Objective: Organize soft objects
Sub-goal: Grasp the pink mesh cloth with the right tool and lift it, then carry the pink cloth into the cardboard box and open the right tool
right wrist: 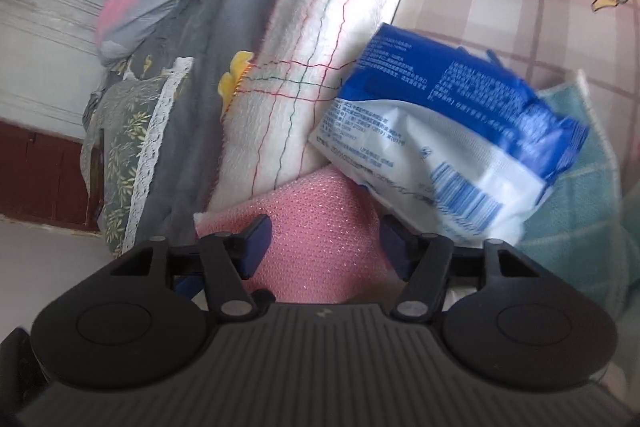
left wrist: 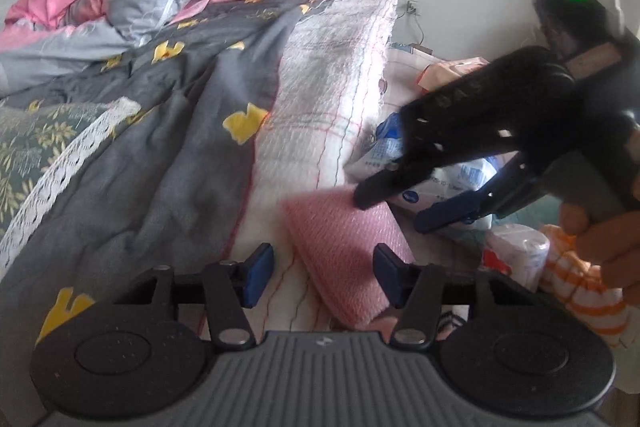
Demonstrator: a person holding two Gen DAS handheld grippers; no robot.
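Pink folded cloth [left wrist: 344, 259] sits flat on the white quilted blanket [left wrist: 320, 99], both grippers closing in: left gripper [left wrist: 323, 277] open astride it, right gripper [right wrist: 326, 247] open above. Blue-white packet [right wrist: 440, 147], striped sock [left wrist: 588, 291] unsorted; early days.

We see a folded pink knitted cloth [left wrist: 344, 251] lying flat on the white quilted bed cover [left wrist: 320, 99], its far corner under a crumpled blue-and-white plastic tissue pack [right wrist: 448, 147] that partly rests on a pale green towel [right wrist: 576, 187].
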